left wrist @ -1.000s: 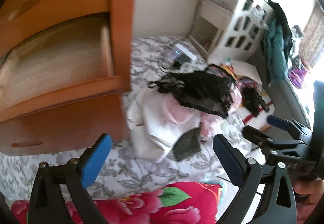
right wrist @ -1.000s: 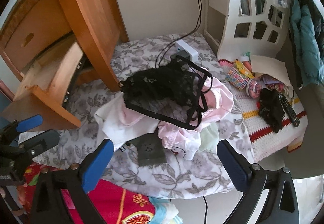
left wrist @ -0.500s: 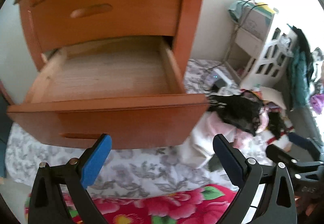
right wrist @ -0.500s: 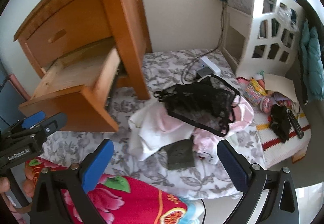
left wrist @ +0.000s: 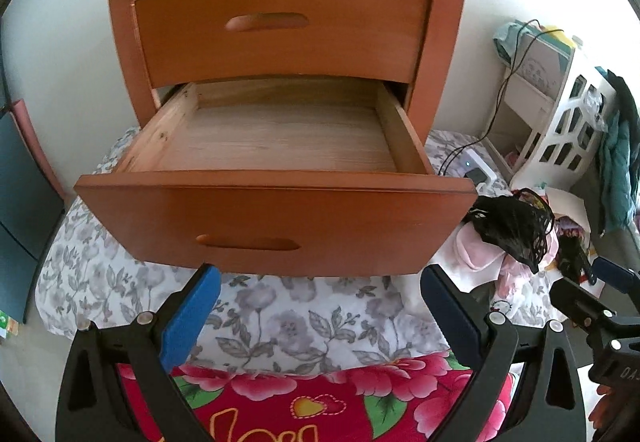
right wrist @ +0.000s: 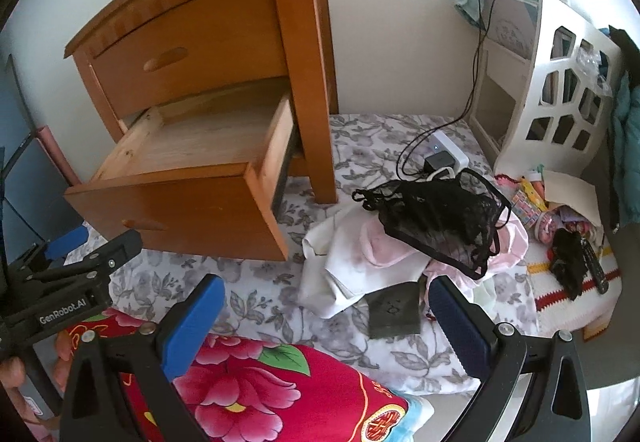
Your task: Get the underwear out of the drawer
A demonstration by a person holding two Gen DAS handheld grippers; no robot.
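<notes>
Drawer [left wrist: 276, 146] pulled out, bare inside. Underwear [right wrist: 440, 218] heaped on bed [right wrist: 256, 294]. Left gripper [left wrist: 320, 306] and right gripper [right wrist: 326, 316] fingers spread, empty. Task looks finished.

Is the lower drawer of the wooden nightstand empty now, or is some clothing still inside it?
Empty. The lower drawer is pulled out and only its bare wooden bottom shows; the black underwear lies on the clothes pile outside it.

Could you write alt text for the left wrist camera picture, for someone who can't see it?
An orange wooden nightstand fills the view, its lower drawer pulled out and bare inside. The open left gripper hovers in front, holding nothing. To the right, black lace underwear lies on a pile of clothes on the floral bedsheet.
</notes>
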